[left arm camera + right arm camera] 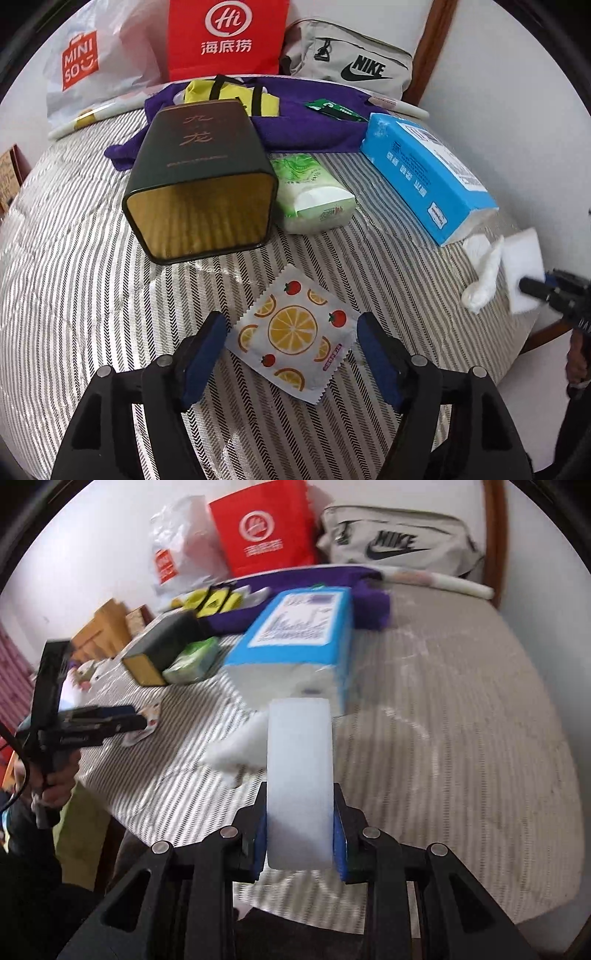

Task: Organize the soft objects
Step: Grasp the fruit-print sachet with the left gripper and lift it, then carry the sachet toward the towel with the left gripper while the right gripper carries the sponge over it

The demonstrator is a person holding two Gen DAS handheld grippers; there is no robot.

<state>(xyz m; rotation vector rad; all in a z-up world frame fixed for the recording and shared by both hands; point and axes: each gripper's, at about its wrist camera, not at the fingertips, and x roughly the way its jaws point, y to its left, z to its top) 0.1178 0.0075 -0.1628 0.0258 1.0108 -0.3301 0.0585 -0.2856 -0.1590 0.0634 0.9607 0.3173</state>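
A flat fruit-printed packet (291,338) lies on the striped tablecloth (92,258). My left gripper (291,319) is open and straddles the packet, one blue pad (207,347) close at each side corner. My right gripper (300,797) is shut on a white foam block (299,760) that sticks forward, lifted above the table. In the left wrist view that block (524,266) and the right gripper (535,287) are at the far right edge. A crumpled white tissue (482,275) lies just left of the block, in front of a blue tissue pack (424,173). In the right wrist view my left gripper (142,720) hangs over the packet (151,716).
A dark green tin (199,177) lies on its side with its open mouth toward me, a green tissue pack (314,192) beside it. Behind are a purple cloth (295,127), a yellow bag (229,96), a red paper bag (225,37), a white plastic bag (85,62) and a grey pouch (354,62).
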